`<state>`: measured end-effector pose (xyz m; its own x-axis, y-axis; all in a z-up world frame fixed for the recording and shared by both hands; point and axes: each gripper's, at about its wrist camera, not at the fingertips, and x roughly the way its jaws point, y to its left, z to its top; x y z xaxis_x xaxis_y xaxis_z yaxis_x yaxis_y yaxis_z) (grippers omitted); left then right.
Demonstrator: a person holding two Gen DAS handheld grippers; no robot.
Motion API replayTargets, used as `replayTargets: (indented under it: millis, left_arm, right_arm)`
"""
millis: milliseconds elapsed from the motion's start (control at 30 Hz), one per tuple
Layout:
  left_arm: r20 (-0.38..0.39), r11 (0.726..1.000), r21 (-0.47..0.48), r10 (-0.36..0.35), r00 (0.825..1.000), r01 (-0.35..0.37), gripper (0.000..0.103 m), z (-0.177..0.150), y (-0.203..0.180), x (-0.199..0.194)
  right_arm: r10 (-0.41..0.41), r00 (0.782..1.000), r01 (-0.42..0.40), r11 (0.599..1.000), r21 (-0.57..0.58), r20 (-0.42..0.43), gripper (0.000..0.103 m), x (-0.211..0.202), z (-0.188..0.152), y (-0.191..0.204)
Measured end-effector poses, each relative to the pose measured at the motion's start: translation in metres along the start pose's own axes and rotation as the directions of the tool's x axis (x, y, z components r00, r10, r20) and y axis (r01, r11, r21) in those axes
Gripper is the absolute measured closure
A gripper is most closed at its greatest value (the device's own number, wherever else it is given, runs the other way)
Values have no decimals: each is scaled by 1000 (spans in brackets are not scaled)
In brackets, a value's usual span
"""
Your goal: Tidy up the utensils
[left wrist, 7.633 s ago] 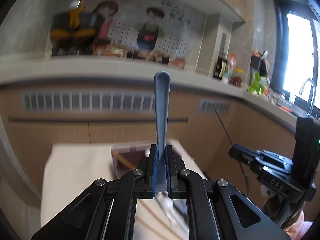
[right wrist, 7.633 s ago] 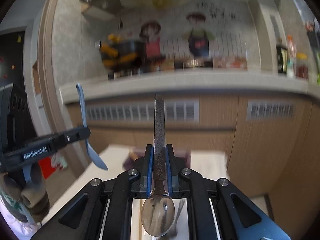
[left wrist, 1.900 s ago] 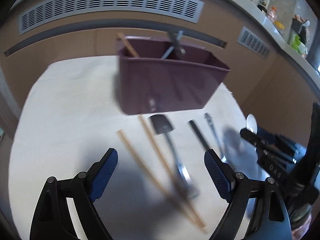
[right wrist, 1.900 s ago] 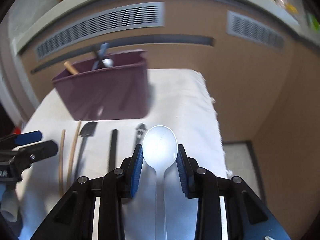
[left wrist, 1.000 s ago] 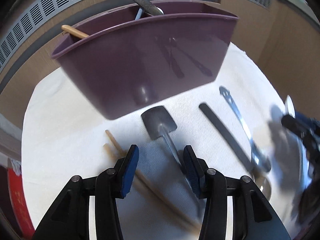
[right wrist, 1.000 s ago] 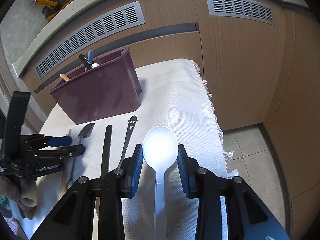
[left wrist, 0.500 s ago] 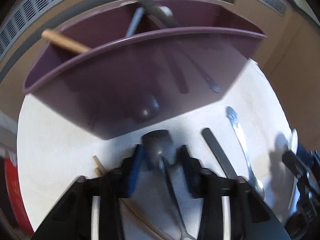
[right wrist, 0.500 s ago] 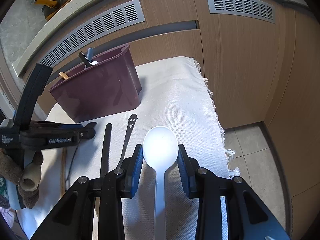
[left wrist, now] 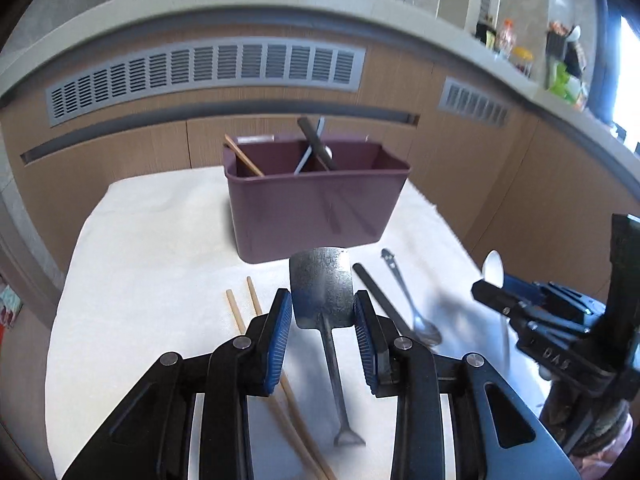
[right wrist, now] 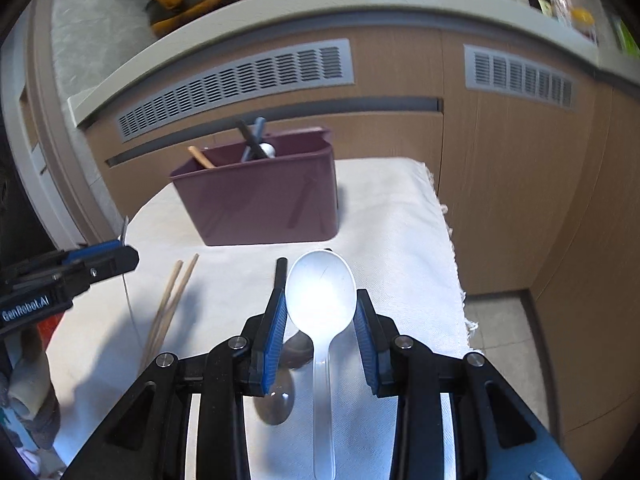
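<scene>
L gripper [left wrist: 322, 316] gripping metal spatula [left wrist: 322, 285], R gripper [right wrist: 321, 312] gripping white spoon [right wrist: 321, 292]

"GenRobot.AI" on left tongs [right wrist: 124, 258]

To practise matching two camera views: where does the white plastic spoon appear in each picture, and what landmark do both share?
Left wrist view: white spoon at the right edge, its bowl poking above the right gripper.
Right wrist view: spoon bottom centre, held between the blue pads.
Shared landmark: the purple utensil box.
</scene>
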<state>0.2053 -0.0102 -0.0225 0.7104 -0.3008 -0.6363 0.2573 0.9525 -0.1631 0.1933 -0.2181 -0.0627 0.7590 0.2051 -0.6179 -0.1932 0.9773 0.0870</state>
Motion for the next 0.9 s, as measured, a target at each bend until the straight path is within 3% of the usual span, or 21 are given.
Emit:
replayTargets:
  millis: [100, 300, 400, 600, 733, 900]
  left_arm:
    - [32, 1000, -21, -19, 999, 20, 80, 1, 8, -19]
    - [82, 1000, -16, -9, 997, 10, 81, -2, 5, -38]
    - [64, 1000, -30, 9, 998, -7, 81, -3, 9, -31]
    - [-113, 970, -203, 111, 987, -132, 75, -6, 73, -3]
    - [-252, 930, -327, 86, 964, -169, 56, -18, 110, 24]
    - [-340, 909, -379, 37, 940, -173, 49, -21, 111, 57]
  right_arm:
    - [-8, 1000, 9, 1000, -23, 12, 71, -11, 2, 8]
    - [-34, 999, 37, 997, -66, 39, 71, -31, 5, 18]
    - [-41, 999, 44, 996, -79, 36, 71, -34, 4, 21]
    - [-50, 999, 50, 995, -84, 1, 71, -27, -4, 21]
    - [-45, 999, 44, 996, -74, -22, 71, -14, -9, 20]
    - [-38, 998, 34, 996, -80, -44, 71, -1, -18, 23]
